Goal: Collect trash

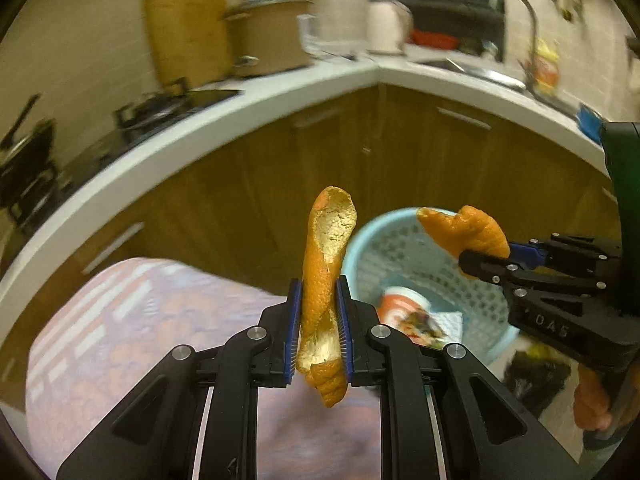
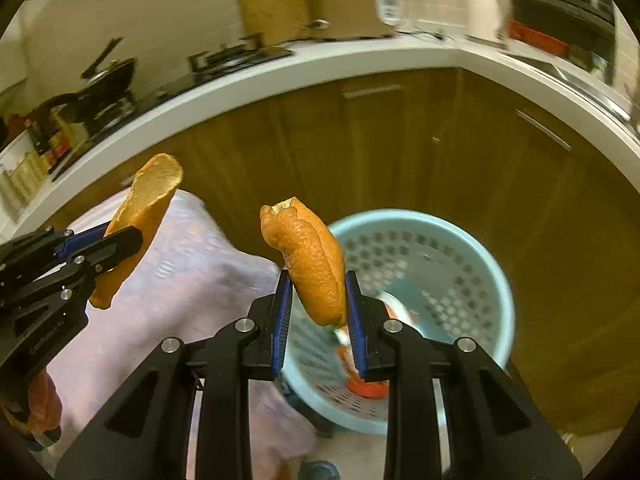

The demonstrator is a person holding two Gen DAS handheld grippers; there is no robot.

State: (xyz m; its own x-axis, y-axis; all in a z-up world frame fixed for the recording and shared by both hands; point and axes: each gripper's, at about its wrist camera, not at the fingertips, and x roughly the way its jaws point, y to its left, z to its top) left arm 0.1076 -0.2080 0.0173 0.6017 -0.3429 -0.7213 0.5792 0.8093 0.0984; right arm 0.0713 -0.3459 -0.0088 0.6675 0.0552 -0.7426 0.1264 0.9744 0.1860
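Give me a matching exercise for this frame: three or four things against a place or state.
Things:
1. long orange peel
2. short orange peel
3. blue basket
4. lidded pot

Places or states:
A. on the counter
B. on the floor by the cabinets, trash inside
C. clamped in the left gripper
D. clamped in the right gripper

Pairs: 1-C, 2-D, 3-B, 4-A
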